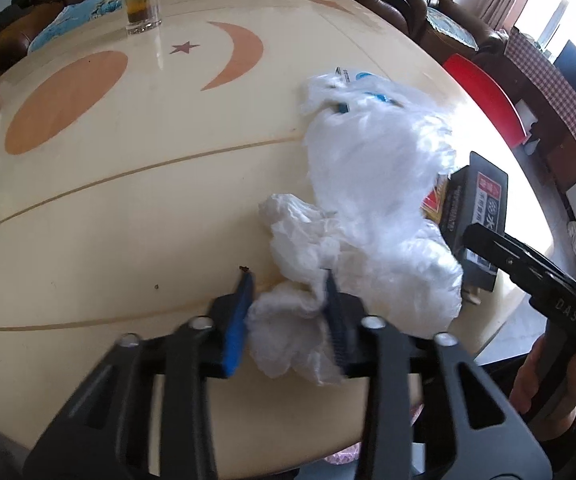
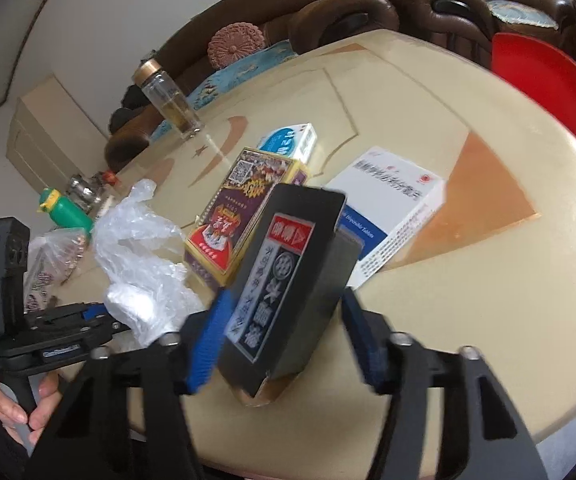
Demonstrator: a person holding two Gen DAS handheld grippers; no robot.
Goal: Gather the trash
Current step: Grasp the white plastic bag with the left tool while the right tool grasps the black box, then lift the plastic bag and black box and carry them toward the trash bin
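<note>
Gripping crumpled tissue (image 1: 288,332), left gripper (image 1: 288,304) low over table (image 1: 128,208).

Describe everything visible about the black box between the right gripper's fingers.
The black box is a tall, dark carton with a red-and-white label and pale characters down its face. It stands tilted near the table edge, its bottom flap ajar. The right gripper brackets it; the left pad touches it, the other stands apart.

crumpled white tissue (image 1: 291,320), black box (image 2: 288,280), perhaps upright
</note>
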